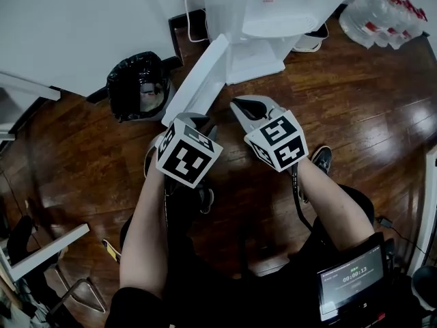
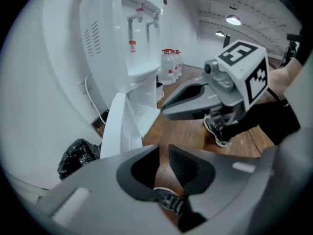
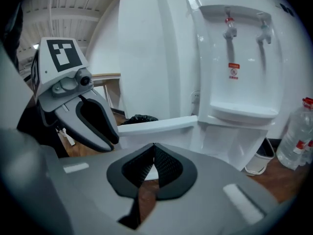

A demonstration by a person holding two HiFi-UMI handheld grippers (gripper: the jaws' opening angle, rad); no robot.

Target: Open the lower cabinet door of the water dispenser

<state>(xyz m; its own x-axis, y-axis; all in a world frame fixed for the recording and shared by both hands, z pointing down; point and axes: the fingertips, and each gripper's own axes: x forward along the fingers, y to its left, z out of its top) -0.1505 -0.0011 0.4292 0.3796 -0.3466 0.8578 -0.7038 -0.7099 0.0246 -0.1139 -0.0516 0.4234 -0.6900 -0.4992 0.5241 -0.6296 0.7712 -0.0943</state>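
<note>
The white water dispenser (image 1: 273, 12) stands at the top of the head view, and its lower cabinet door (image 1: 194, 80) is swung open to the left, away from the cabinet. Both grippers hang over the wooden floor just short of the door, touching nothing. My left gripper (image 1: 201, 123) is near the door's free edge; in the left gripper view its jaws (image 2: 164, 156) stand apart with only floor and a shoe showing between them. My right gripper (image 1: 237, 104) is shut with nothing in it (image 3: 153, 150). In the right gripper view the open door (image 3: 156, 126) runs across just beyond the jaws.
A black bin with a bag (image 1: 136, 84) stands left of the door by the wall. Large water bottles (image 1: 379, 12) lie at the top right, and a small white bin (image 1: 311, 41) sits beside the dispenser. A person's legs and shoes (image 1: 321, 159) are below me.
</note>
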